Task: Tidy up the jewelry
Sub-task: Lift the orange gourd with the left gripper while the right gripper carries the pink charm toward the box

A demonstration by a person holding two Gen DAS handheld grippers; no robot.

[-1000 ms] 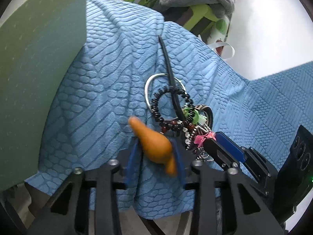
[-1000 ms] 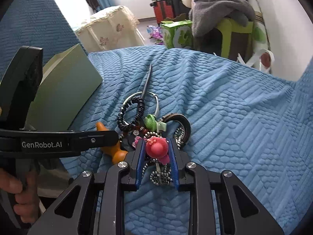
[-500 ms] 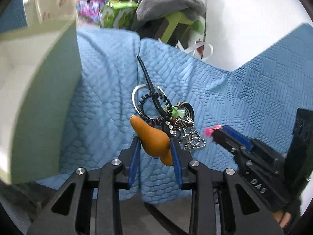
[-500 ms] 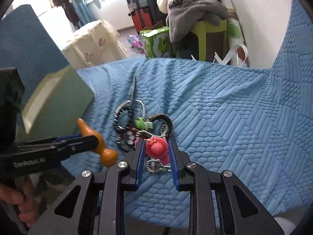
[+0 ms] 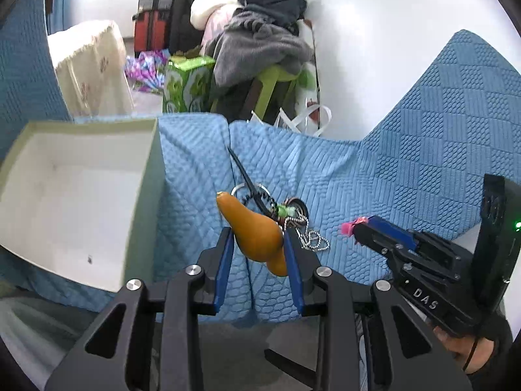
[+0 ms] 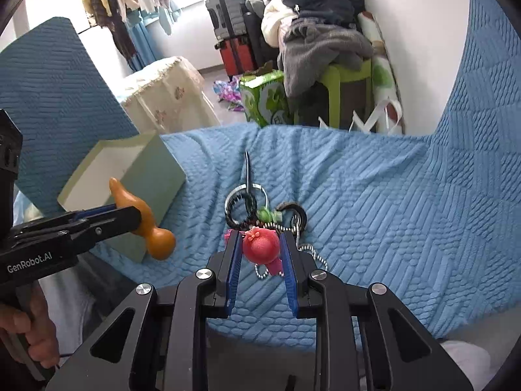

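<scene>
My left gripper (image 5: 259, 238) is shut on an orange gourd-shaped pendant (image 5: 252, 228) and holds it above the blue quilted cloth (image 5: 374, 176); the gourd also shows in the right wrist view (image 6: 143, 218). My right gripper (image 6: 260, 244) is shut on a pink doll charm (image 6: 263, 247), lifted above the cloth. A jewelry pile (image 6: 260, 208) lies on the cloth: a black beaded bracelet (image 6: 239, 207), a silver ring, a dark bangle (image 6: 298, 211), a green charm, a ball chain (image 6: 312, 251). An open pale green box (image 5: 75, 195) stands to the left, and its inside shows nothing in it.
A black hair stick (image 6: 248, 169) lies beyond the pile. Past the cloth's far edge are a green carton (image 6: 265, 101), a green stool with piled clothes (image 6: 322, 42), suitcases and a white wall. The cloth's front edge drops off just below both grippers.
Both grippers rose and pulled back from the pile, each keeping its item. The left gripper tilted so that the open box's inside came into view.
</scene>
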